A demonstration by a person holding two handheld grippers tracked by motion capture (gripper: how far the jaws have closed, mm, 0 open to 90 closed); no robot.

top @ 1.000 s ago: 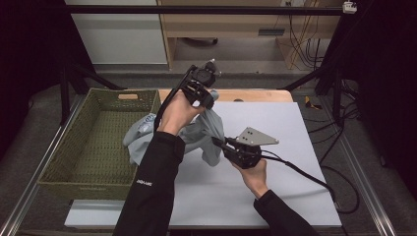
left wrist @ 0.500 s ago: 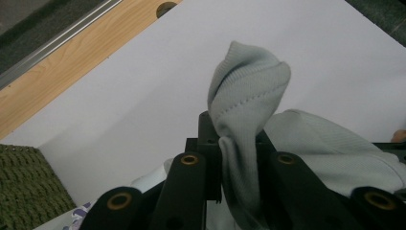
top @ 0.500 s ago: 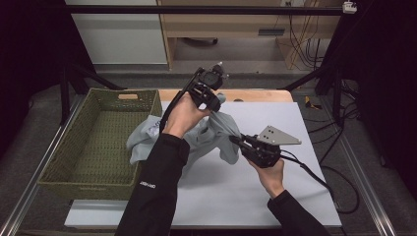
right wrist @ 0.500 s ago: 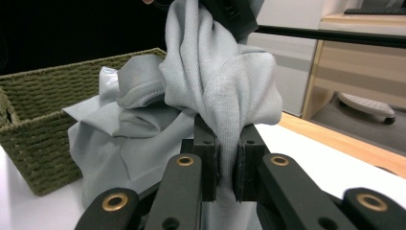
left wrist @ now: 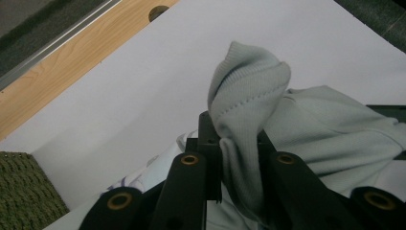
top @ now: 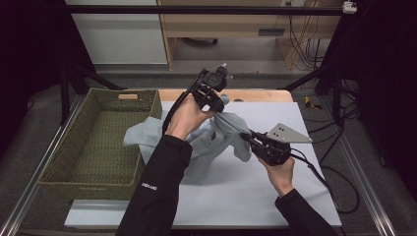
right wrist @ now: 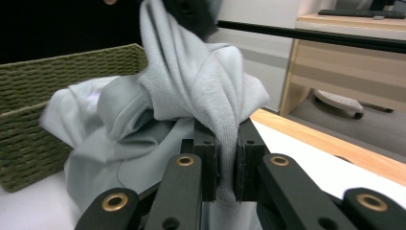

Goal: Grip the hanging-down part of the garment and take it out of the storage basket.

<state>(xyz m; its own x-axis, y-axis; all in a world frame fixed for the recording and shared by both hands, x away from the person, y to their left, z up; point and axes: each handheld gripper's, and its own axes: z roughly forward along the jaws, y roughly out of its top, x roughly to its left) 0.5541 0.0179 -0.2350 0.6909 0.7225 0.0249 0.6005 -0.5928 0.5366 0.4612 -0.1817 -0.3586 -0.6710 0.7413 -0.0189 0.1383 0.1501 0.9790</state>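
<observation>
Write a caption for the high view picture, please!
Two grippers, left and right, pinch a grey garment beside a green basket.

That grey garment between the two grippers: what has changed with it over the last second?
The right gripper, clamped on a fold of the grey garment, has drawn away to the right across the white table, pulling the cloth out between the hands. The left gripper has kept its grip, held high in much the same place. The green basket has not moved.

Left gripper (top: 220, 104) and right gripper (top: 246, 136): matte black bodies, 2 black jaws each with brass-coloured pivot bushings. Right carries a grey 3-cornered plate with small holes. Black cables trail. Black long sleeves, small white lettering on left.
</observation>
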